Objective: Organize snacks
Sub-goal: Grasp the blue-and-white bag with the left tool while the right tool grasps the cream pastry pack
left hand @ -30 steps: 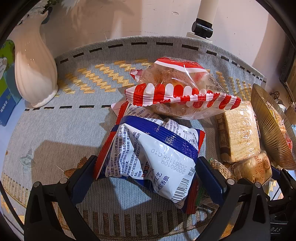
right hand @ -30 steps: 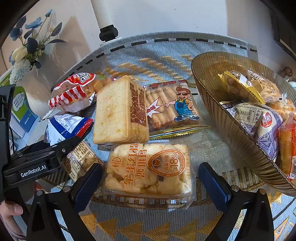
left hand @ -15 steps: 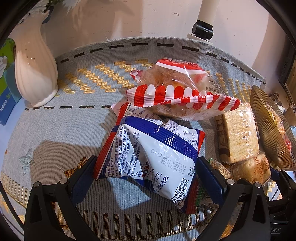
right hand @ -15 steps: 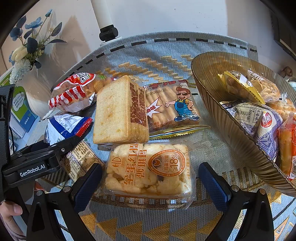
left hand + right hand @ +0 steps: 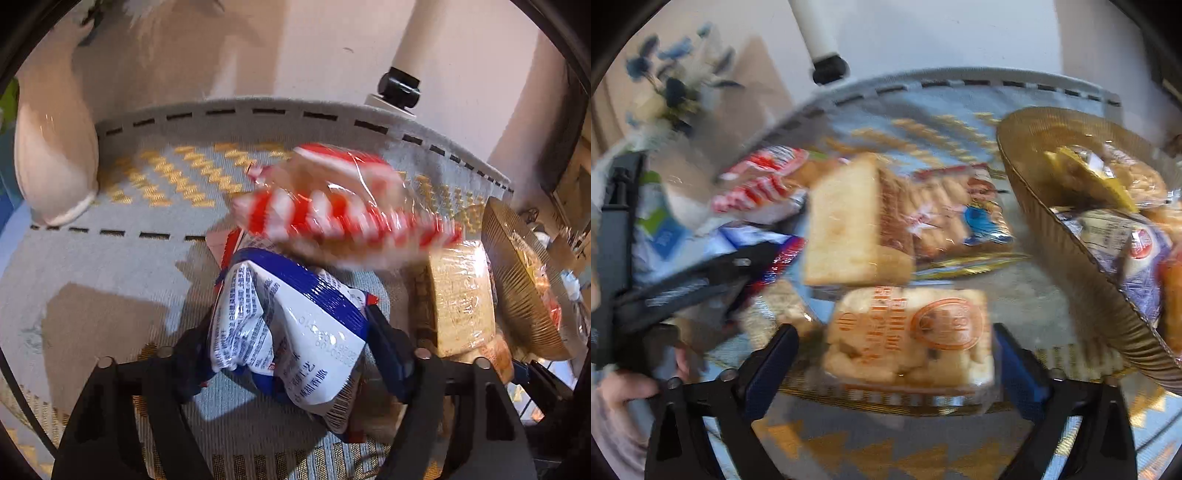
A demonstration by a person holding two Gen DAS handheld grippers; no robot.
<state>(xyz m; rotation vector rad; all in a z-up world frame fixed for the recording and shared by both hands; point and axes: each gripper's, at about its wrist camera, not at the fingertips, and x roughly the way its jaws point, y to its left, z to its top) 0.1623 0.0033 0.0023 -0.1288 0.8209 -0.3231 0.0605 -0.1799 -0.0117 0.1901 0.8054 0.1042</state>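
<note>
Left tongs (image 5: 288,347): jaws closing, with the blue-and-white packet (image 5: 284,325) between them. Both blue pads meet the packet's sides, and the wrapper is crumpled between them; the packet rests low on the tabletop (image 5: 110,258) at the near edge of the snack cluster. Directly behind it lies the red-striped bag (image 5: 332,206) (blurred), overlapping the packet's far end. To the right stands a wrapped toast block (image 5: 461,295), and beyond that the rim of the gold bowl (image 5: 517,280). A white vase (image 5: 55,158) sits at far left on the woven cloth.

Right tongs (image 5: 894,358): jaws closing around the cake pack (image 5: 912,332), a clear wrapper with an orange seal. The right pad sits at the wrapper's edge; a narrow gap shows between the left pad and the pack, so the grip is not complete. Contact is hard to judge (frame blurred).

Behind the cake pack, the toast block (image 5: 849,221) stands upright, with the cartoon biscuit pack (image 5: 956,210) lying flat just beside it. The gold bowl (image 5: 1071,236) at right already contains several wrapped snacks. At left, the left tongs and the hand (image 5: 624,387) holding them are visible.
</note>
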